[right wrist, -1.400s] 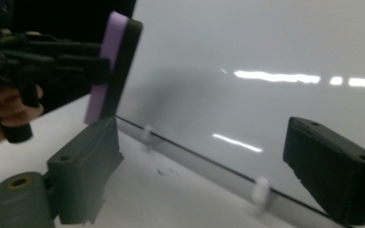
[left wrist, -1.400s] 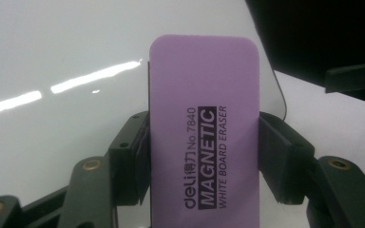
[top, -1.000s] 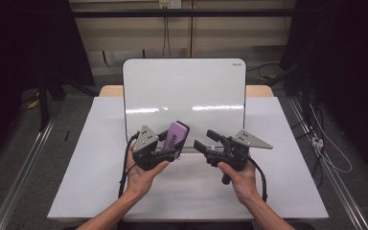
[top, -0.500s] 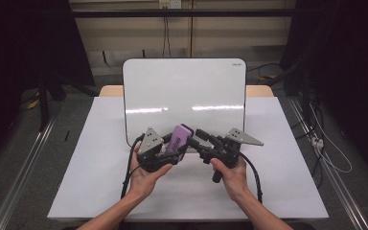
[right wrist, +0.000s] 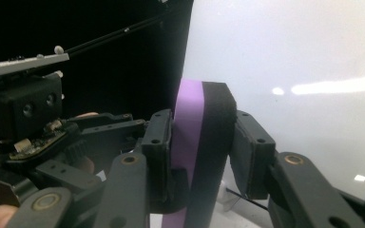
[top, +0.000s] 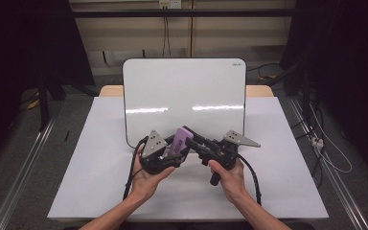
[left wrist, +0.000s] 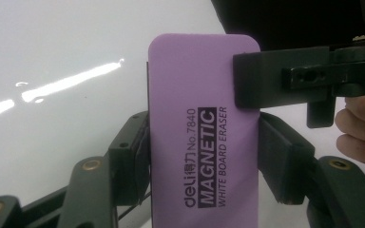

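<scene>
A purple magnetic whiteboard eraser with a black felt face stands on end between both grippers, above the table and in front of the whiteboard. My left gripper is shut on its lower half; the two pads press its narrow sides. My right gripper comes in from the right. Its pads lie against the purple face and the felt face of the eraser, near the top. One right jaw crosses the eraser's upper corner in the left gripper view.
A white whiteboard leans upright at the back of the table, just behind the grippers. A white sheet covers the tabletop. Cables trail from both grippers toward the person.
My right gripper has moved left to the eraser and its jaws now enclose the eraser's top. The left gripper keeps its hold and has barely shifted.
</scene>
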A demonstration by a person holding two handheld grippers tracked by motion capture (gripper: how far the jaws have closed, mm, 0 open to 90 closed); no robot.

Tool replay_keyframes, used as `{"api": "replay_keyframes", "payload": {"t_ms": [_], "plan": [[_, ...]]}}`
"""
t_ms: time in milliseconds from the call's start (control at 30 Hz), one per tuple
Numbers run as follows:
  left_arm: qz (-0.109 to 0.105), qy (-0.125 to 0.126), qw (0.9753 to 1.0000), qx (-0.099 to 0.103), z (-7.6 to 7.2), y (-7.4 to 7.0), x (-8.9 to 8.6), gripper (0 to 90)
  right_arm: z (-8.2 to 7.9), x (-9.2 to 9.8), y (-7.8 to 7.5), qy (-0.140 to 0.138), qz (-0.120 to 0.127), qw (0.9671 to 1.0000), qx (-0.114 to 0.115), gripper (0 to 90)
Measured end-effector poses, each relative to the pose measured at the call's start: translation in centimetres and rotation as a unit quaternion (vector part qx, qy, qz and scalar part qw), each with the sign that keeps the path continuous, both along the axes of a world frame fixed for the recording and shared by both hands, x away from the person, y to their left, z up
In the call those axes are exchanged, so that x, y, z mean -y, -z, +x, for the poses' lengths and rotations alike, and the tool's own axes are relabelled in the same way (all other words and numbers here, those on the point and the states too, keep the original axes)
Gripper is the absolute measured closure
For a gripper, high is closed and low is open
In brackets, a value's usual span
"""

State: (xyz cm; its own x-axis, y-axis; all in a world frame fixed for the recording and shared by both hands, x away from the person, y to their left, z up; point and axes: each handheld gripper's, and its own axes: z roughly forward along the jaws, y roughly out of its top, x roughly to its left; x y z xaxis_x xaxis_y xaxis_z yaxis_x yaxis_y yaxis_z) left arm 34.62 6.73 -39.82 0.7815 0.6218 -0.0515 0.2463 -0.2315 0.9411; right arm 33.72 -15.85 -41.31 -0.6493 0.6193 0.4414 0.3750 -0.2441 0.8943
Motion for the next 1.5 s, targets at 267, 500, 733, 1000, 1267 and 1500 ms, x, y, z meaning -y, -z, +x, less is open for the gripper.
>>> {"api": "replay_keyframes", "payload": {"t_ms": [267,500,733,1000,1267,1500], "plan": [[-0.001,0.002,1.0000,0.000,0.1,0.2,0.0,38.7,-0.2,0.0,-0.3,0.002,-0.009,0.9999,0.007,65.1],[0.005,-0.002,0.9998,-0.020,0.4,0.5,-0.5,22.6,0.0,1.2,-0.7,0.026,-0.020,0.9994,0.009,65.8],[0.029,-0.010,0.9986,-0.042,1.1,0.6,-1.9,8.9,-0.1,3.0,-1.1,0.051,-0.065,0.9964,0.016,66.2],[0.037,-0.043,0.9976,-0.039,1.2,0.5,-5.4,6.2,0.1,4.7,-2.1,0.093,-0.167,0.9816,0.007,66.4],[0.046,-0.051,0.9965,-0.047,0.3,1.3,-8.0,5.7,0.2,6.0,-3.5,0.123,-0.223,0.9671,0.001,66.5],[0.047,-0.075,0.9943,-0.059,0.1,2.3,-8.8,5.6,0.4,6.5,-3.9,0.153,-0.302,0.9409,0.008,66.5]]}}
